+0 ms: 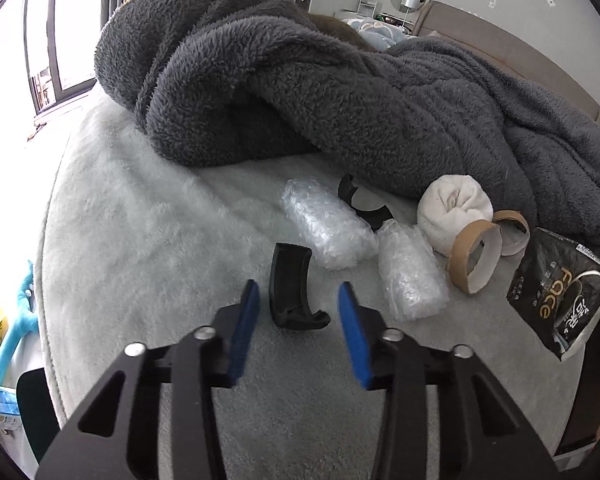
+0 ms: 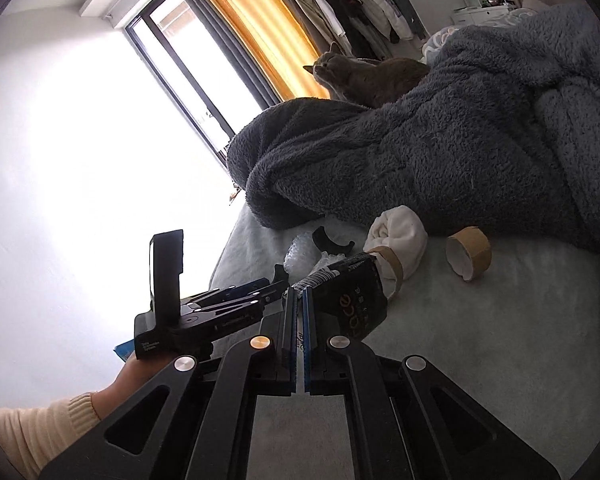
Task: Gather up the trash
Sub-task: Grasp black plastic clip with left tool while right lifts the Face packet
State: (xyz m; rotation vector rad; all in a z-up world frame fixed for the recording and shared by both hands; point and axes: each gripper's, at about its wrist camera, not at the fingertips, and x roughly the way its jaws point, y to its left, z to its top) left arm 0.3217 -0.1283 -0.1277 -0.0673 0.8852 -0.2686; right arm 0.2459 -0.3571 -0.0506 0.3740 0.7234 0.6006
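R tongs [image 2: 300, 300] clamp black packet [image 2: 352, 300], L tongs [image 1: 296, 300] astride black clip [image 1: 294, 288] (maybe untouched)

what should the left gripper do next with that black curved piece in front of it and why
Probably ease the left gripper a little further down and close it on the black curved piece. That piece lies on the pale bed cover right between the blue pads, which do not press on it yet. The right gripper is already shut on the black packet, so it is busy.
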